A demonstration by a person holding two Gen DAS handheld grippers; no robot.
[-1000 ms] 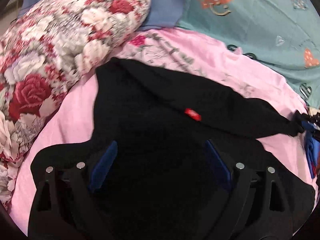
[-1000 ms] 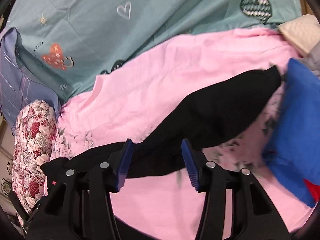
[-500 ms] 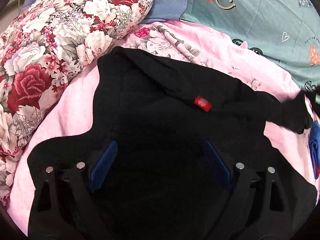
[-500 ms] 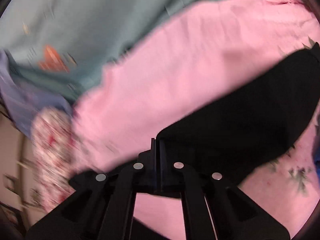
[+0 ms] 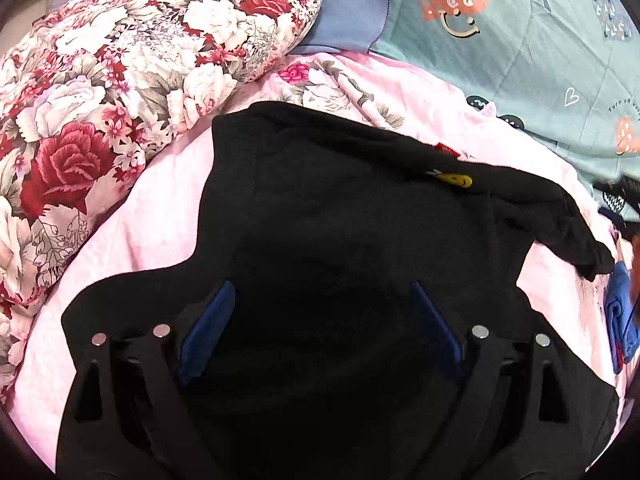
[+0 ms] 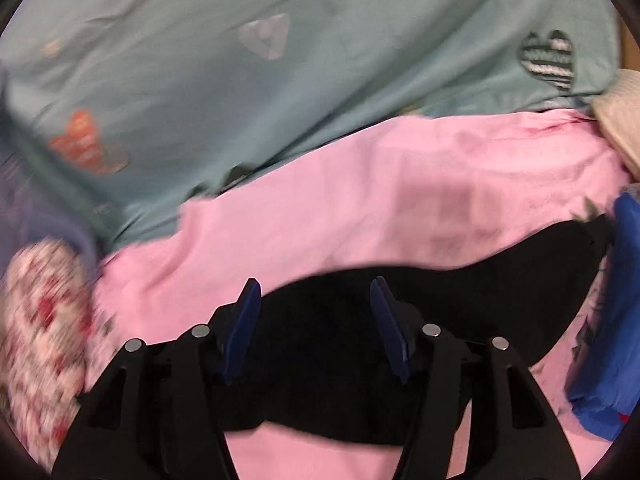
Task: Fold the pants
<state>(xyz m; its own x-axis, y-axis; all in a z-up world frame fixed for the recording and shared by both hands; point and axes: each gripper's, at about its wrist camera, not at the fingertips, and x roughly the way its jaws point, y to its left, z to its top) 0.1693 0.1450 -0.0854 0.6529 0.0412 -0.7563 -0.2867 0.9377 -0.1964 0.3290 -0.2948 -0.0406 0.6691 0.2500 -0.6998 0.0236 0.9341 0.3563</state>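
The black pants (image 5: 344, 216) lie spread on a pink sheet (image 5: 132, 224), with a small red tag (image 5: 444, 148) and a yellow patch (image 5: 454, 179) near the far edge. One leg (image 5: 560, 220) lies folded over toward the right. My left gripper (image 5: 320, 320) is open and hovers over the wide part of the pants. In the right wrist view, my right gripper (image 6: 314, 320) is open over the black leg (image 6: 460, 300), which runs to the right. That view is blurred.
A floral pillow (image 5: 120, 80) lies at the left. A teal quilt with hearts (image 5: 520, 40) covers the back; it also shows in the right wrist view (image 6: 280, 60). A blue garment (image 6: 612, 320) lies at the right, next to the leg end. A beige cloth (image 6: 620, 120) sits far right.
My right gripper shut on the leg half a second ago and is now open. The leg has been carried left and folded over the pants. The yellow patch now shows.
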